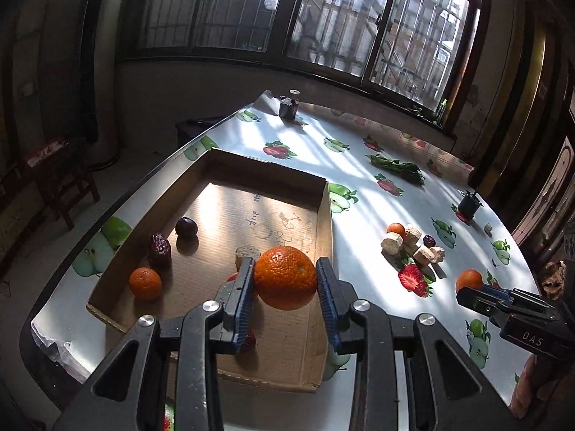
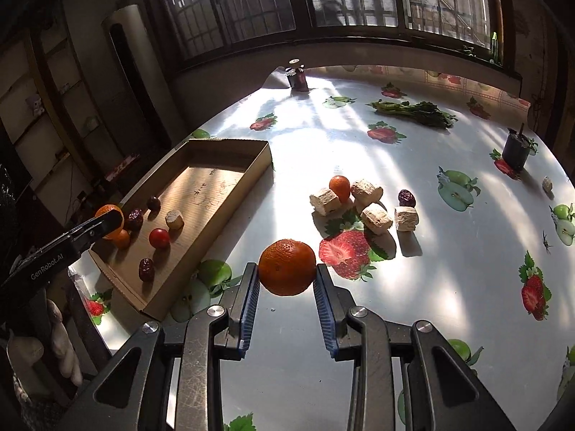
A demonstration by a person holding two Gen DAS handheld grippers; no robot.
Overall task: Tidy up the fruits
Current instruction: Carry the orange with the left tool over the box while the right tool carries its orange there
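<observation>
Cardboard makes up the shallow box [image 2: 230, 194] at the bench's [image 2: 449, 287] left edge. Two grippers are up, each clenched on one orange: the left gripper [image 1: 284, 280] holds its orange [image 1: 285, 277] above the box's near end, and the right gripper [image 2: 286, 269] holds its orange [image 2: 287, 267] over bare bench just right of the box.

Inside the box I count one small orange [image 1: 145, 283], two dates [image 2: 146, 269], one dark round fruit [image 1: 186, 227], one red tomato [image 2: 159, 237] and one pale chunk [image 2: 174, 219]. From the left side the tomato and the nearer date are mostly hidden behind the gripper.

Mid-bench sits a loose cluster: five pale chunks [image 2: 375, 218], one small orange [image 2: 340, 186] and one date [image 2: 406, 198]. Farther off lie one bundle of greens [image 2: 417, 110], one dark pot [image 2: 516, 151], one dark object at the far end that is hard to make out, and one small pale bit [image 2: 547, 184] near the right edge.

Open bench lies between box and cluster, and toward the window. The box's far half is bare.
</observation>
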